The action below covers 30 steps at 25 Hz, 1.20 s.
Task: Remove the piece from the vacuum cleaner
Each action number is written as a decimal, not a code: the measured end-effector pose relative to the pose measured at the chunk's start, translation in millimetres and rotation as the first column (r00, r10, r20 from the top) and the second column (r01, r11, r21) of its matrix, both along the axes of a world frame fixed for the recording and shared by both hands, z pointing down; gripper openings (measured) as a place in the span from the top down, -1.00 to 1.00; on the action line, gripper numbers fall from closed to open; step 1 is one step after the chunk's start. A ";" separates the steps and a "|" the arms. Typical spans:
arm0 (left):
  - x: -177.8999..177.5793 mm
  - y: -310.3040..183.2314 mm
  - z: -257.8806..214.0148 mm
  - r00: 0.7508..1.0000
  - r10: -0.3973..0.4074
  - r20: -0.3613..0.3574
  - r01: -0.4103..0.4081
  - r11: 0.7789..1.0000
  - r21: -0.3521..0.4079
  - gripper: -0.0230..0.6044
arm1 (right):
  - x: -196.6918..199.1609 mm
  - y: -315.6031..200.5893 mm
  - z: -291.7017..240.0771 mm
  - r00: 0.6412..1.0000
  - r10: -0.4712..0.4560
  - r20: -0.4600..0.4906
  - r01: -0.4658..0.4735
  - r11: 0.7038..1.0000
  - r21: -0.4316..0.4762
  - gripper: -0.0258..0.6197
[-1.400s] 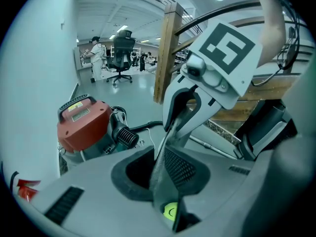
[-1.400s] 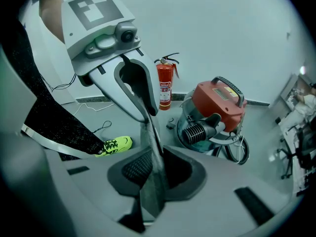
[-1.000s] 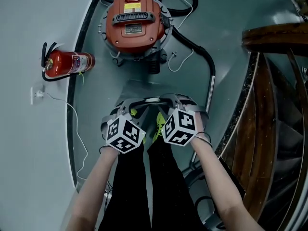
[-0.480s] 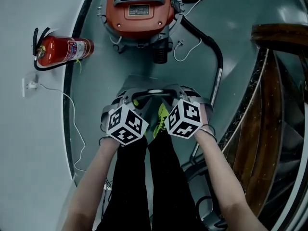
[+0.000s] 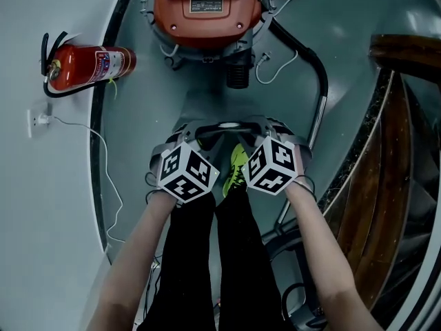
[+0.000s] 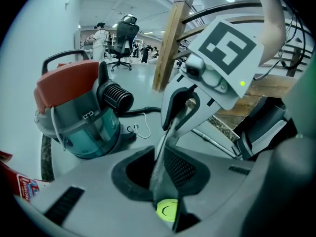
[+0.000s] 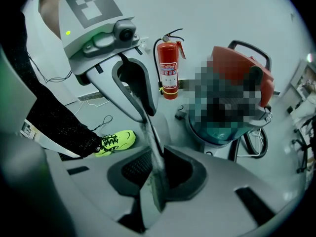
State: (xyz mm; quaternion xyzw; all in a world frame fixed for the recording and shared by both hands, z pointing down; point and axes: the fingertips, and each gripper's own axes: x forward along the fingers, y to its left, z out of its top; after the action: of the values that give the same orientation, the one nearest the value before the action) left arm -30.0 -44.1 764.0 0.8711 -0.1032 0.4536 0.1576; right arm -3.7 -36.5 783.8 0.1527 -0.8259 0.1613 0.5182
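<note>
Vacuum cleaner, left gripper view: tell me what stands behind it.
Behind the vacuum cleaner stand an office chair and a person in white, farther down the room. Its orange lid hides whatever lies low right behind it.

Vacuum cleaner lid (image 5: 207, 5): red plastic, glossy. Drum (image 6: 86, 127): translucent teal plastic, smooth. Hose (image 5: 303, 47): black, ribbed, matt. Wand (image 5: 318, 119): bright metal tube. Fire extinguisher (image 5: 86, 67): red, shiny, printed label. Floor (image 5: 138, 136): grey, smooth, soft sheen. Handrail (image 5: 406, 50): dark polished wood. Shoe (image 5: 236, 167): neon-yellow fabric. Trousers (image 5: 241, 254): black matt cloth. Left gripper (image 6: 165, 152), right gripper (image 7: 153, 157): matt grey plastic, dark mesh-textured pads. Flat grey piece (image 6: 159, 164) clamped in both: thin, smooth.
</note>
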 end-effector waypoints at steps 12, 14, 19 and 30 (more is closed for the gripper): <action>6.6 -7.5 29.5 1.000 0.024 0.018 -0.023 0.999 -0.030 0.69 | 5.7 -4.8 28.4 0.999 0.043 0.005 -0.042 0.998 -0.047 0.70; 7.4 -8.9 33.3 0.999 0.029 0.021 -0.028 0.999 -0.034 0.69 | 6.0 -5.9 32.1 0.999 0.051 0.008 -0.050 0.997 -0.057 0.70; 4.5 -7.3 38.6 0.999 0.035 0.034 -0.033 0.998 -0.056 0.68 | 3.1 -4.3 36.3 0.999 0.049 0.008 -0.048 0.996 -0.076 0.70; 6.0 -12.2 41.2 0.998 0.051 0.048 -0.049 0.998 -0.044 0.65 | 3.9 -8.0 38.2 0.998 0.065 0.017 -0.063 0.993 -0.096 0.68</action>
State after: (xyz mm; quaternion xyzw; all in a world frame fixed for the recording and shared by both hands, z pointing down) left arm -24.0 -56.3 805.1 0.8585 -0.0752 0.4807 0.1623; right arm 0.2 -44.5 822.0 0.1524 -0.8171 0.2187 0.5112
